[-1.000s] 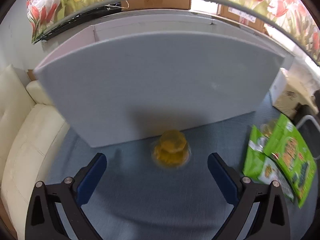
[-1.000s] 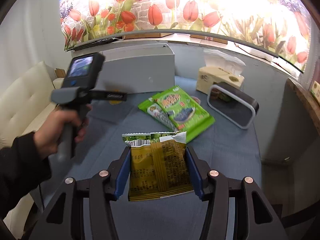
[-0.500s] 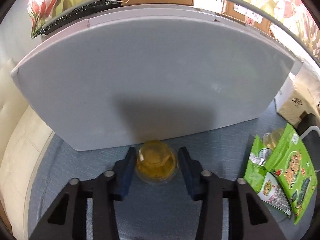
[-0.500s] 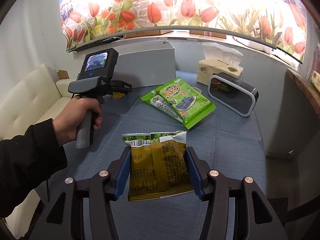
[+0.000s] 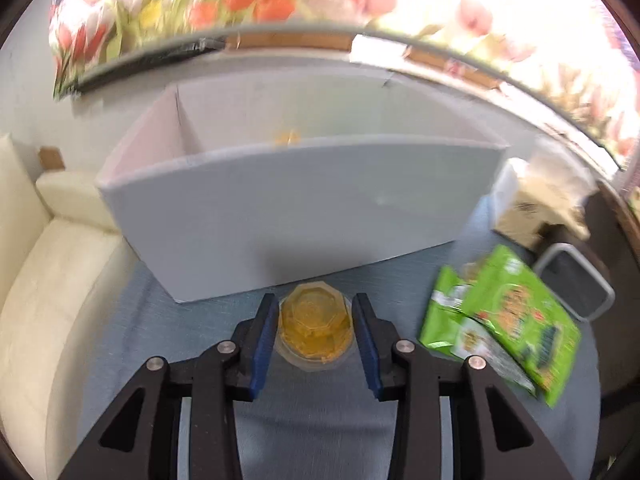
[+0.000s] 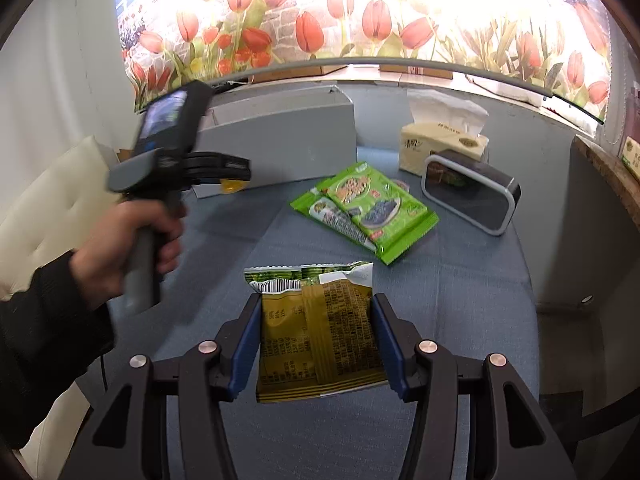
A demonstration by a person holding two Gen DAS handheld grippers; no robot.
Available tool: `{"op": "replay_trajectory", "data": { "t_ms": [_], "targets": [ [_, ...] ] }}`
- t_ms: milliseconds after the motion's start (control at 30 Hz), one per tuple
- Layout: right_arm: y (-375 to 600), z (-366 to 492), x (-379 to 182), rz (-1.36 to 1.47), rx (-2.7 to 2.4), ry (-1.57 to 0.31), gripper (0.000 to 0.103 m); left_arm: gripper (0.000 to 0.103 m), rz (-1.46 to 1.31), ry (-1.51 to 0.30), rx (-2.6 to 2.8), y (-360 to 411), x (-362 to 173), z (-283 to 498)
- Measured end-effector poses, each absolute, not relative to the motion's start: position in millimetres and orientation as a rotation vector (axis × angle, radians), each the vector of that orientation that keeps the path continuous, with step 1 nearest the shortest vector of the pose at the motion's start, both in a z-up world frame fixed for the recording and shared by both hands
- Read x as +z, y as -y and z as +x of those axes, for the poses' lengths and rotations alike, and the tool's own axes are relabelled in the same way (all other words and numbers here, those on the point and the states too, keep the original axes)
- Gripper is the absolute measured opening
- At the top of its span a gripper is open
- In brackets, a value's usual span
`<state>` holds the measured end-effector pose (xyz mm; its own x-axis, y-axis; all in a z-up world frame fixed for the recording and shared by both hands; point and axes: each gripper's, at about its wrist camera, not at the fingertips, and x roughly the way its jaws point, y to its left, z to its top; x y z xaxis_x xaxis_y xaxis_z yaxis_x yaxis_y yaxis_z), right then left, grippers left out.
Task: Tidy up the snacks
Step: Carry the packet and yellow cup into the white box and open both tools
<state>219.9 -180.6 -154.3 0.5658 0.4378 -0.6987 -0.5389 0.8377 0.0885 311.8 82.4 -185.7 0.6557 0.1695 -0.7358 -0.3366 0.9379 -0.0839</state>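
My left gripper [image 5: 314, 314] is shut on a yellow jelly cup [image 5: 314, 326] and holds it lifted in front of the grey box [image 5: 288, 208], whose open top shows something yellow inside. In the right wrist view the left gripper [image 6: 236, 178] with the cup [image 6: 231, 186] is raised beside the box [image 6: 288, 144]. My right gripper [image 6: 316, 320] is shut on an olive-yellow snack packet [image 6: 316, 332] above the blue table [image 6: 460, 292]. Two green snack bags [image 6: 364, 206] lie mid-table; they also show in the left wrist view [image 5: 504, 316].
A tissue box [image 6: 442, 146] and a dark rounded-frame device [image 6: 472, 196] stand at the table's back right. A cream sofa [image 5: 48, 280] lies to the left of the table. A tulip-print wall and a ledge run behind the box.
My left gripper closed on the jelly cup and has lifted it up and back, so the box's open top now shows. The right gripper has kept still with its packet.
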Motion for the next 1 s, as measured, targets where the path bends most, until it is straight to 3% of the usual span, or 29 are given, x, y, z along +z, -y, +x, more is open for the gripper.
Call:
{"op": "replay_trajectory", "data": {
  "t_ms": [267, 500, 767, 1000],
  "targets": [
    [149, 249, -124, -0.195, 0.589, -0.727, 0.058, 0.042, -0.199, -0.685, 0.138, -86, -91, 262],
    [94, 321, -64, -0.155, 0.626, -0.673, 0.058, 0.042, -0.184, -0.603, 0.163, -128, -35, 289],
    [6, 428, -37, -0.172, 0.627, -0.73, 0.058, 0.042, -0.244, -0.691, 0.16, -176, -55, 382],
    [-37, 497, -73, -0.179, 0.555, -0.82, 0.058, 0.042, -0.285, -0.784, 0.218, -206, -96, 427]
  ]
}}
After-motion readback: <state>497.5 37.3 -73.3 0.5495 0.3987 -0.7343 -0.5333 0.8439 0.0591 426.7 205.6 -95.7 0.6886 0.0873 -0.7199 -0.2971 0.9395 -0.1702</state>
